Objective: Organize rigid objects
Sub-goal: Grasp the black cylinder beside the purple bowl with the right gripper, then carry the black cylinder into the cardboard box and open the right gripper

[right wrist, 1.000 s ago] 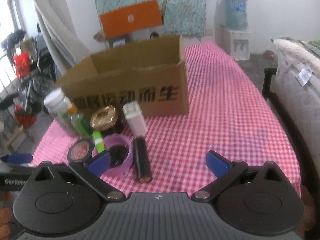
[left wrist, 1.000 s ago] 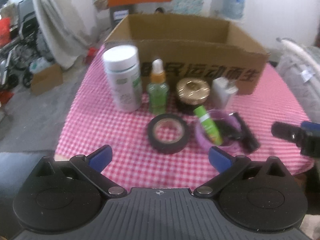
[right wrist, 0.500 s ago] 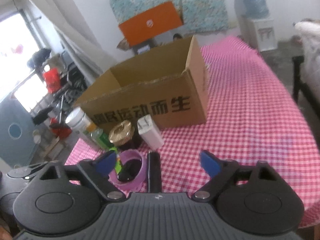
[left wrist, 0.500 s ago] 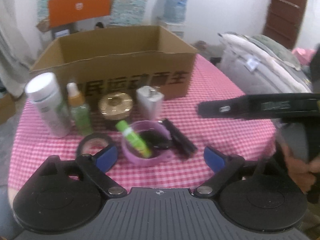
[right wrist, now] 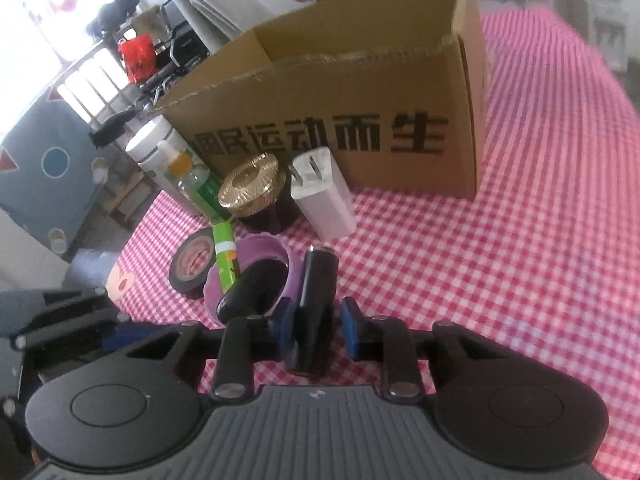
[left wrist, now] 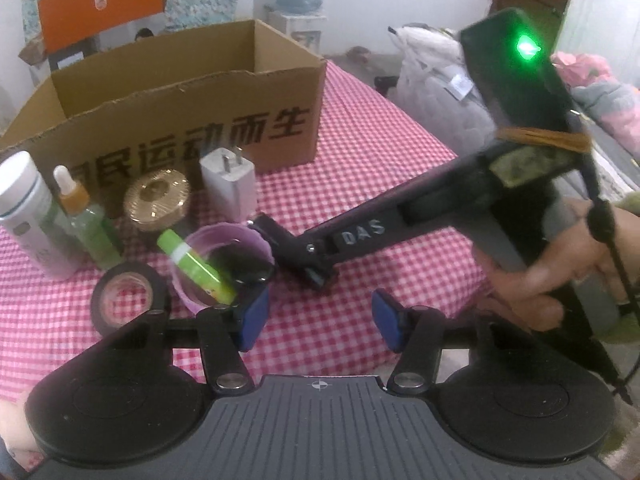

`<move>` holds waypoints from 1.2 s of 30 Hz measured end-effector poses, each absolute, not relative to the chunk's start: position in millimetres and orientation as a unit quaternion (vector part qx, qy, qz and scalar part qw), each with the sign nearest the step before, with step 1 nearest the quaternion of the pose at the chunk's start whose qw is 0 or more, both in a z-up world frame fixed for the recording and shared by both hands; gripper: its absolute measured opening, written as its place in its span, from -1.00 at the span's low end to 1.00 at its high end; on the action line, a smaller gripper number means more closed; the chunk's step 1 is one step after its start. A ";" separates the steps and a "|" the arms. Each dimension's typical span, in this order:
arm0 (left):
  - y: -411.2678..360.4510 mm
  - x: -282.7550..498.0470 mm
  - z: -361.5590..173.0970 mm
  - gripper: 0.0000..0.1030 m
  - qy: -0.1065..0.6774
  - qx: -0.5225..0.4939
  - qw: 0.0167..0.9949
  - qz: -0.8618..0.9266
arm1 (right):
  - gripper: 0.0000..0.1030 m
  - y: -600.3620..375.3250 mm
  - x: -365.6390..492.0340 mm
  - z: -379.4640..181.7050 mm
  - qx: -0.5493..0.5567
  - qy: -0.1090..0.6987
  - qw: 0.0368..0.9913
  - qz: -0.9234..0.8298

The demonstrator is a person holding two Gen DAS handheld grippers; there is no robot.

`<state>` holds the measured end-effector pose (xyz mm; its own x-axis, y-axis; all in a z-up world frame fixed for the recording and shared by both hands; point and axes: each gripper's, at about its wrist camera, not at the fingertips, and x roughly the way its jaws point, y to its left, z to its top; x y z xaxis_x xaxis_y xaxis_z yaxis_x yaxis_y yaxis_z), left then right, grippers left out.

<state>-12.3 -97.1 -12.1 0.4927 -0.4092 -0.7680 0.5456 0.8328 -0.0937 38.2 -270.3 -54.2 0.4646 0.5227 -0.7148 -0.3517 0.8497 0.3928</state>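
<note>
Item: black cylinder (right wrist: 316,300), a short tube, apparently hard plastic or metal, lying on its side on the pink-checked counter (right wrist: 500,280), long axis pointing toward the cardboard box (right wrist: 360,120), just beside the purple ring (right wrist: 280,252). Handling, by judgement: rigid, light, smooth-walled and free to roll, so a hold across the barrel near its middle suits it better than one at either end; little risk of breakage, some risk of slipping or rolling out if pinched off-centre. Right tool (right wrist: 314,326): fingers narrowly spread and straddling the near half of the cylinder, blue pads (right wrist: 352,328) close to its sides; whether they already touch cannot be told. Left tool (left wrist: 316,320): spread wide, holding nothing, hovering above the near edge of the counter, its left pad just beside the purple ring. Adjacent stock: green tube (left wrist: 196,268) leaning in the purple ring together with a dark glossy oval piece (right wrist: 252,288); black tape roll (left wrist: 128,296) lying flat to the left; white charger (left wrist: 228,184), gold-lidded jar (left wrist: 158,200), dropper bottle (left wrist: 80,216) and white bottle (left wrist: 28,212) standing in a row before the box. Box: open-topped, contents not visible, the likely destination.
</note>
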 end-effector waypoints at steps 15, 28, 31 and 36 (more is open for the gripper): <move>-123.8 8.7 -27.4 0.24 0.456 0.067 0.820 -0.338 | -0.54 -319.8 11.8 -73.0 0.282 0.486 0.798 0.219; -131.8 18.7 -42.6 0.11 0.484 0.079 0.819 -0.297 | -0.49 -303.6 21.0 -68.2 0.246 0.487 0.808 0.221; -134.4 17.7 -42.8 0.11 0.483 0.091 0.820 -0.292 | -0.49 -300.2 23.6 -69.8 0.244 0.490 0.806 0.223; -137.0 15.7 -43.6 0.07 0.476 0.101 0.825 -0.287 | -0.41 -292.1 26.8 -71.2 0.240 0.493 0.803 0.232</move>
<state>15.7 -137.0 -43.6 0.3823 -0.3782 -0.8431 0.5696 0.8149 -0.1073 26.8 -292.1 -71.2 0.4052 0.6103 -0.6807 -0.1357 0.7764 0.6154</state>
